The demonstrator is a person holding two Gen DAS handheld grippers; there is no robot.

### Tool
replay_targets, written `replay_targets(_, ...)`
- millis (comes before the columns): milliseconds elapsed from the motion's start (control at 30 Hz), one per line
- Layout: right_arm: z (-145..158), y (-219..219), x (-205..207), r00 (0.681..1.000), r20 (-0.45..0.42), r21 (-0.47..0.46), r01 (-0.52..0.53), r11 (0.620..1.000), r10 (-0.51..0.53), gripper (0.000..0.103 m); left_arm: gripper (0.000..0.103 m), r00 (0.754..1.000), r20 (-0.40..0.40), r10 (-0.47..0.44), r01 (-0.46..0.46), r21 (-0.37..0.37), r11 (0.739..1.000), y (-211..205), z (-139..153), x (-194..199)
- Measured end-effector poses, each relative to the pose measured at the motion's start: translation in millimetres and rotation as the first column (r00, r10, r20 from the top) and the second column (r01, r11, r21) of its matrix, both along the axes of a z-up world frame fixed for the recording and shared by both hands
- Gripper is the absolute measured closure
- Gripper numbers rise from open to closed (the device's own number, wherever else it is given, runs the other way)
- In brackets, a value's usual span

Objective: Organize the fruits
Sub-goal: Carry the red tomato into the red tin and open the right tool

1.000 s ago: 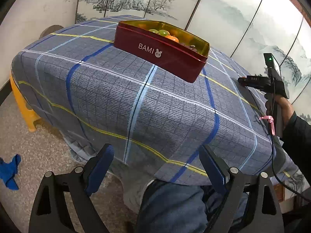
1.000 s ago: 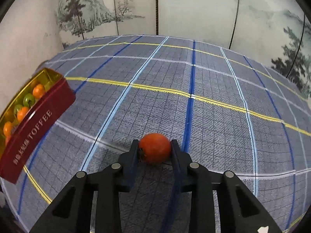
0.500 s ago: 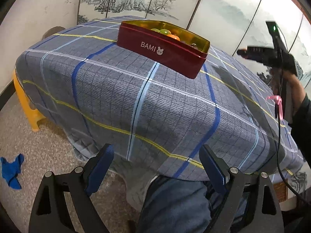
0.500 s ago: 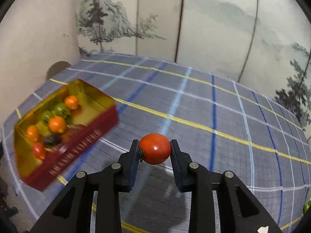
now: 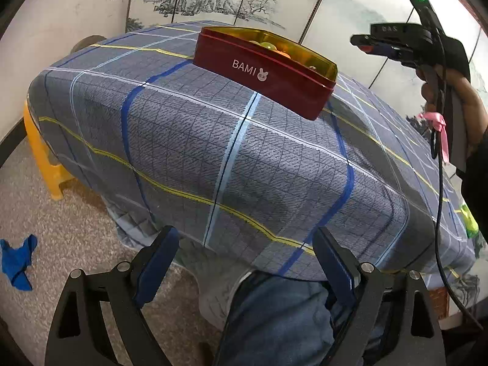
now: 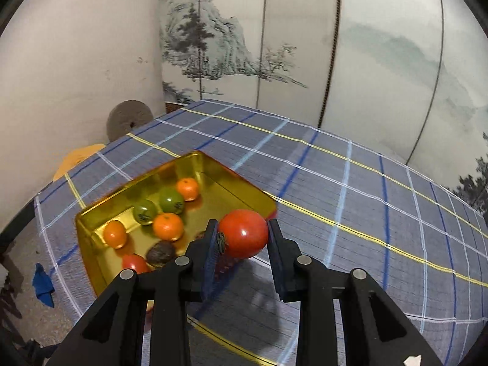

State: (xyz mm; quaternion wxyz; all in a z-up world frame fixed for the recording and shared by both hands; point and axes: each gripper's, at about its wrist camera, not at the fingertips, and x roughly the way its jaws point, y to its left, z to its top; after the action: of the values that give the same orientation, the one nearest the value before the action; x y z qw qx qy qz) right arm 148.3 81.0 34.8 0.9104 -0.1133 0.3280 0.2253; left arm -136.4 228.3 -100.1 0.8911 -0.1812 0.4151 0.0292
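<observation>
My right gripper (image 6: pixel 242 235) is shut on a red tomato (image 6: pixel 244 233) and holds it in the air above the near right edge of the tin. The tin (image 6: pixel 91 253) is gold inside and red outside, marked BAMI in the left wrist view (image 5: pixel 265 73). It holds several small fruits: oranges (image 6: pixel 167 226), green ones (image 6: pixel 171 200), a red one (image 6: pixel 135 263) and a dark one (image 6: pixel 160 251). My left gripper (image 5: pixel 244 262) is open and empty, below the table's near edge. The right gripper's body (image 5: pixel 405 42) shows high at the right in the left wrist view.
The table carries a blue-grey plaid cloth (image 5: pixel 228 140). A small green thing (image 5: pixel 469 221) lies at its right edge. A yellow stool (image 5: pixel 42 152) stands at the left, a blue rag (image 5: pixel 18 262) lies on the floor. A painted screen (image 6: pixel 305 45) stands behind. My legs (image 5: pixel 274 320) are under the table.
My right gripper has lifted the tomato off the cloth and carried it left and up over the tin. The left gripper has barely moved.
</observation>
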Motion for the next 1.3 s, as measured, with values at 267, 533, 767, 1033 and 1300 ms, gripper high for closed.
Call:
replay_targets(267,2.4,29.8,-4.3,0.999,-0.002,-0.006,-0.044,0.999,0.044,0.075,0.014,1.000,-0.007,0.017,-0.017,-0.012,1.000,7.6,-4.1,-2.8)
replay_targets(533,-7.1,51.2,-8.6,0.997,-0.018,-0.035,-0.071,0.997,0.070,0.075,0.014,0.999,-0.018,0.027,-0.027,-0.026,0.999,14.5,-7.5,-6.2)
replay_targets(767,-20.3,65.6,-8.6,0.995,-0.045,-0.050,-0.087,0.995,0.084,0.075,0.014,0.999,-0.030,0.042,-0.043,-0.040,0.998,23.2,-12.6,-8.9)
replay_targets(1033,-28.6,79.4,-9.3,0.992,-0.068,-0.055,-0.109,0.993,0.105,0.075,0.014,0.998,-0.045,0.052,-0.054,-0.043,0.998,25.9,-17.0,-10.7)
replay_targets(1300,-37.1,80.9,-3.5,0.990,-0.101,-0.043,-0.105,0.994,0.100,0.075,0.014,0.996,-0.067,0.055,-0.058,-0.041,0.997,26.9,-19.9,-11.7)
